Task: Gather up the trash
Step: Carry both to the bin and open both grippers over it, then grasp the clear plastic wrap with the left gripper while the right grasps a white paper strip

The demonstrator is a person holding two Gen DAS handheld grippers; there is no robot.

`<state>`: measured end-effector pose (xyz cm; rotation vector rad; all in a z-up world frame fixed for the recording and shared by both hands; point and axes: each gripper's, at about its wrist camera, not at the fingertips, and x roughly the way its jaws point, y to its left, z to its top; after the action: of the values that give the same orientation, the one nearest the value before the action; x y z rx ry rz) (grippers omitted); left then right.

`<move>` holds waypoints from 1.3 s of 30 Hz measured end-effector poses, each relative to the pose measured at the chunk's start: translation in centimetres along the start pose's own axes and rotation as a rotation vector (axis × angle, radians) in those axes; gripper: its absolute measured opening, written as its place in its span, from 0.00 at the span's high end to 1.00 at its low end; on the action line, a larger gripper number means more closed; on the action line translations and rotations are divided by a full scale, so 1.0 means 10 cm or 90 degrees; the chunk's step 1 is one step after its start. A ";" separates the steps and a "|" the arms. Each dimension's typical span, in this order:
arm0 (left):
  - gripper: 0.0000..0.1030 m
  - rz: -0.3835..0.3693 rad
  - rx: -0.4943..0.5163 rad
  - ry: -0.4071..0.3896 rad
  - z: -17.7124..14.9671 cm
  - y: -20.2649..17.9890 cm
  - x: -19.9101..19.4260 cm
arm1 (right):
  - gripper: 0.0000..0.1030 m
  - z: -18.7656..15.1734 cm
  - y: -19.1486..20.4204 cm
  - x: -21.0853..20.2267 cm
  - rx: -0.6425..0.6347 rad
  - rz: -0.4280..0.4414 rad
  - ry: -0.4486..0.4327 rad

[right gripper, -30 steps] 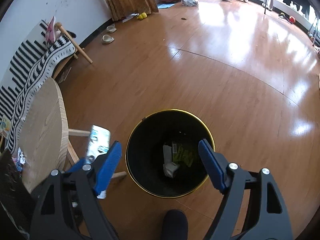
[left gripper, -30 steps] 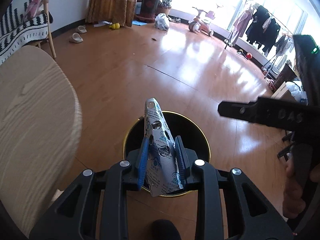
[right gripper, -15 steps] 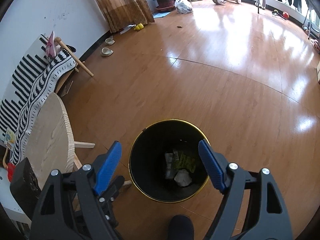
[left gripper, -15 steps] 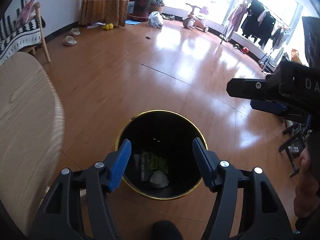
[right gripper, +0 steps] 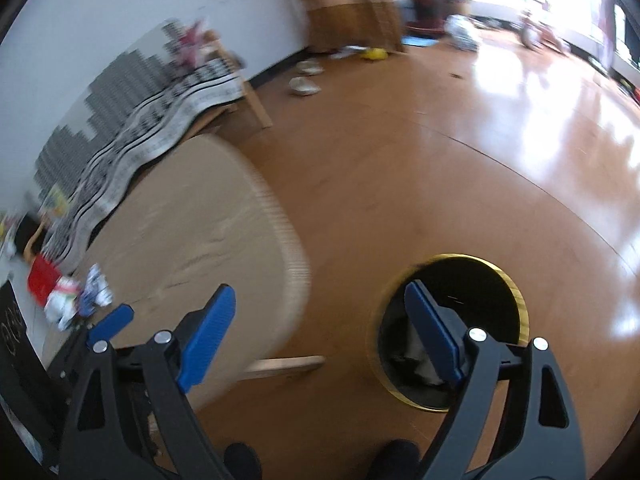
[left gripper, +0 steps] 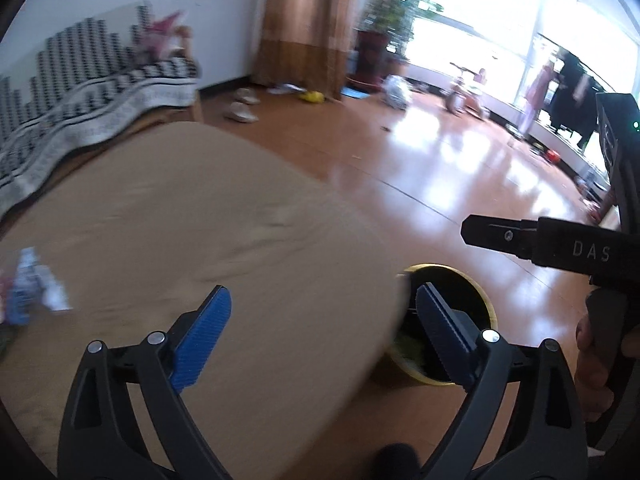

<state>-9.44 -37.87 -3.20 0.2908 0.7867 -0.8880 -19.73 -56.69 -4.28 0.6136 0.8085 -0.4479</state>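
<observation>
Right gripper (right gripper: 320, 320) in the foreground, blue pads wide apart and opening, nothing between them. Left pad over the edge of a round wooden table (right gripper: 192, 240); right pad over a black bin (right gripper: 472, 280) with a gold rim, standing on the wooden floor (right gripper: 400, 160) near the table. Pale scraps lie in the bin's bottom, blurred. At the table's far left edge, a heap of wrappers (right gripper: 80, 300), white and blue, beside something red. A second blue pad shows low at left, the left gripper (right gripper: 110, 322). Behind the table, a black-and-white patterned cloth (right gripper: 160, 120) over a wooden frame. Slippers (right gripper: 304, 84) near the curtain (right gripper: 344, 4). Whole frame smeared.
</observation>
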 end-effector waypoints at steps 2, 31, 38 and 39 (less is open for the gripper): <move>0.12 0.031 -0.015 -0.013 -0.02 0.34 -0.21 | 0.19 -0.01 0.40 0.07 -0.037 0.029 0.008; 0.11 0.315 -0.267 0.086 -1.58 4.07 -1.31 | 0.19 -0.67 3.59 1.56 -0.338 0.130 0.117; 0.44 0.282 -0.255 0.102 -1.59 4.01 -1.24 | 0.27 -0.65 3.76 1.81 -0.350 0.109 0.115; 0.58 0.288 -0.255 0.103 -1.57 3.99 -1.25 | 0.31 -0.65 3.78 1.84 -0.352 0.107 0.118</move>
<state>9.40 2.32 -8.45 0.1750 0.9803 -0.2740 10.29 -26.95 -9.50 0.2046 0.9974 -0.0039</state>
